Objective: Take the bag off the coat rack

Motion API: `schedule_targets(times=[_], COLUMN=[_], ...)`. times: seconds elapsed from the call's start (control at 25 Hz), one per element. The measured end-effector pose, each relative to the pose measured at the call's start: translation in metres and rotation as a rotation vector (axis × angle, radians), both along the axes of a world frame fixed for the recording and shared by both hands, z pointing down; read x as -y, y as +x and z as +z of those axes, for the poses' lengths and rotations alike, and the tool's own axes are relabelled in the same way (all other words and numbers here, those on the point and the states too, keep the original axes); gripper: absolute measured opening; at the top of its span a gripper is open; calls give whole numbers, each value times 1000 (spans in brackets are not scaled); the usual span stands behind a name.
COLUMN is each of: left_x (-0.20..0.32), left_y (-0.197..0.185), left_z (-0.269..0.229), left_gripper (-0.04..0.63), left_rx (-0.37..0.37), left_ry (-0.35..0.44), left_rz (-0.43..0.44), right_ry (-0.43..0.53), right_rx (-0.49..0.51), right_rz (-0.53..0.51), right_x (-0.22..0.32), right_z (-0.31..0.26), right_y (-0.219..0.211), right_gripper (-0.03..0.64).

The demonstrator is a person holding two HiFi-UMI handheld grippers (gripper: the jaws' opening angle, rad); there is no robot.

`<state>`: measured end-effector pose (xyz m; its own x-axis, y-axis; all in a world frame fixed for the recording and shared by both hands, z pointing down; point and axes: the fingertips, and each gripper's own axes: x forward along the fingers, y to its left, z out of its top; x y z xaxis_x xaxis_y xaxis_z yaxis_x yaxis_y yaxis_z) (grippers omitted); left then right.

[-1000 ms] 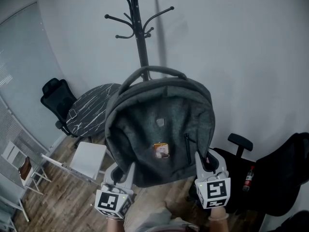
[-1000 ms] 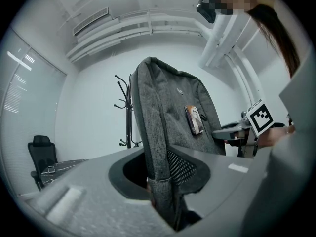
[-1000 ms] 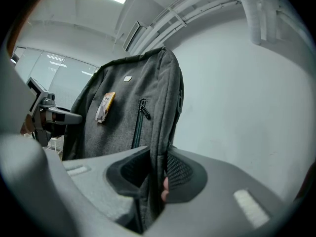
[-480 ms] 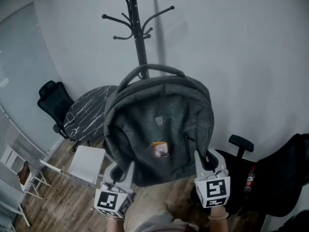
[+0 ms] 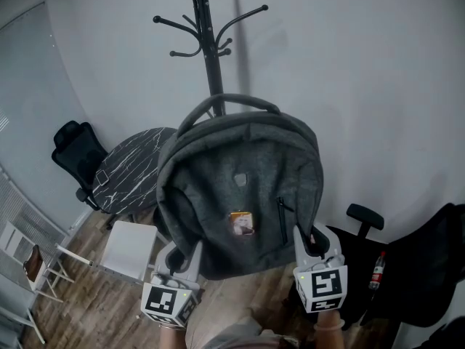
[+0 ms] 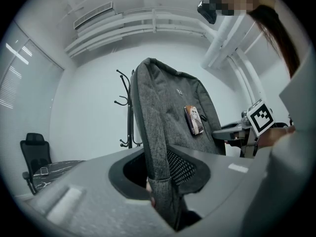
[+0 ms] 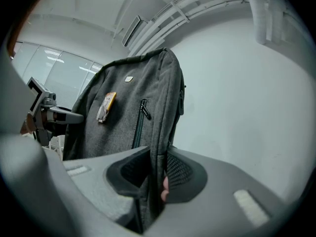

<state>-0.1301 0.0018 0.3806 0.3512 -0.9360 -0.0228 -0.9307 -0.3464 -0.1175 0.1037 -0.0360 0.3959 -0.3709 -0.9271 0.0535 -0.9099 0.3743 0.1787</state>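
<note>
A grey backpack point(image 5: 243, 195) with a small picture tag hangs free in the air in front of the black coat rack point(image 5: 211, 46), its top handle clear of the hooks. My left gripper point(image 5: 190, 257) is shut on the bag's lower left edge point(image 6: 160, 181). My right gripper point(image 5: 305, 242) is shut on its lower right edge point(image 7: 153, 181). In the left gripper view the coat rack point(image 6: 129, 107) stands behind the backpack point(image 6: 170, 117). The right gripper view shows the backpack's front and zip point(image 7: 140, 115).
A black marble-patterned round table point(image 5: 131, 169) and a black office chair point(image 5: 73, 147) stand at the left, with a white stool point(image 5: 127, 246) below. Another black chair point(image 5: 363, 267) and a dark garment point(image 5: 429, 260) sit at the right, by a white wall.
The view has drifted slightly; the bag stays held between both grippers, a touch higher against the rack. Jaws have not moved.
</note>
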Motion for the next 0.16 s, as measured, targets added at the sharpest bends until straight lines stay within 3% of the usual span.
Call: schedule_targets(times=[0.16], left_x=[-9], left_y=[14], left_z=[7], left_gripper=[92], left_rx=[7], left_ry=[12], left_rz=[0], right_ry=[12], right_rx=[5], right_rz=[9], right_x=[-10], right_z=[13], right_y=[15], right_gripper=[80])
